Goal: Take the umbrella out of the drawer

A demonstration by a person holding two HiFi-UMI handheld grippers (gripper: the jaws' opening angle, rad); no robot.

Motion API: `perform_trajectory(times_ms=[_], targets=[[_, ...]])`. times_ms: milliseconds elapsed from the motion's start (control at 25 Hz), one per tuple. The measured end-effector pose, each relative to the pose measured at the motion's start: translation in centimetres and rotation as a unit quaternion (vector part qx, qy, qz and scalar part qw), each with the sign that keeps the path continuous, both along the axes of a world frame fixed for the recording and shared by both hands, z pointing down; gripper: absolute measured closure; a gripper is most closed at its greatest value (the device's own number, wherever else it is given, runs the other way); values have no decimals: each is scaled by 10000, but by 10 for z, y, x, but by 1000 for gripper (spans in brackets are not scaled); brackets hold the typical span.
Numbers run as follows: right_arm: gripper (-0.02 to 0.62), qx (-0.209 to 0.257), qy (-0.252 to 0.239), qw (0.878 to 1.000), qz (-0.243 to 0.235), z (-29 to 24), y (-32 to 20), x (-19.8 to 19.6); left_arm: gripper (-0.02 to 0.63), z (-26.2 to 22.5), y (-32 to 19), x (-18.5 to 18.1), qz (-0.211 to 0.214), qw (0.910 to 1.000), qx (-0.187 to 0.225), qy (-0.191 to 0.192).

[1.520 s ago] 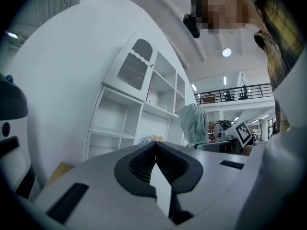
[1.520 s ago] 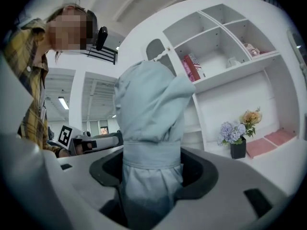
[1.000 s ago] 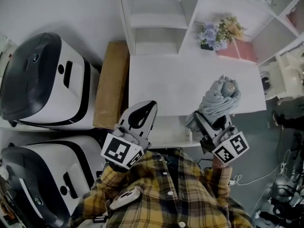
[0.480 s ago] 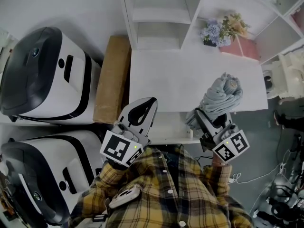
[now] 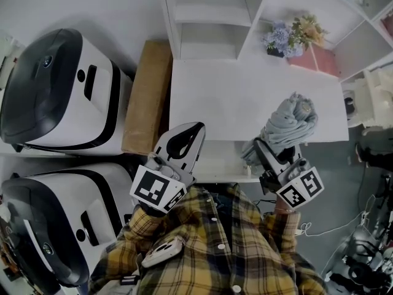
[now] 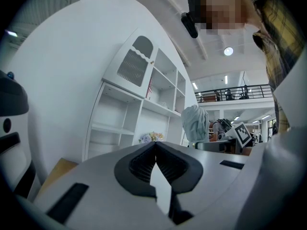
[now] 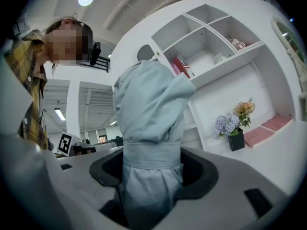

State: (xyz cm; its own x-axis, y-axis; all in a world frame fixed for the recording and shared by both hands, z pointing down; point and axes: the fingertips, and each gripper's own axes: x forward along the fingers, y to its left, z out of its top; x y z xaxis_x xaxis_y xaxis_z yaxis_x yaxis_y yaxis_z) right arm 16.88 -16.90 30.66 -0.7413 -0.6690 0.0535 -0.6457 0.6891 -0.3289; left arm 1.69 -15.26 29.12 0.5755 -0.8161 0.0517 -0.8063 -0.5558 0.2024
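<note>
**Right hand-held gripper** (image 7: 152, 169): the jaws are clamped on the folded grey umbrella (image 7: 148, 104). The umbrella's wrap band sits level with the jaw pads. The umbrella stands up out of the jaws, and its bunched end reaches past the fingertips, over the white bench (image 5: 233, 103) ahead of this gripper. It is clear of the bench surface and touches only the jaws.

Ahead and to the right of this gripper, a flower pot (image 7: 236, 139) stands on the bench against the white shelf unit (image 5: 202, 17).

**Left hand-held gripper** (image 6: 154, 150): the jaws are together with nothing between them. This gripper is to the left of the right one and apart from the umbrella. Its tips are at the near edge of the bench.

Ahead and to its left, a cardboard box (image 5: 147, 97) lies beside the bench. Farther left are two white machines (image 5: 55, 91) with dark tops.
</note>
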Motion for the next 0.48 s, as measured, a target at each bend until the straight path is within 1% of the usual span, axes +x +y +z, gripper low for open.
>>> perform_trajectory(times_ms=[480], targets=[[296,-42,23,10000,-59,2,-5,-1,584,1,-6,2,41,10000,-29,6]])
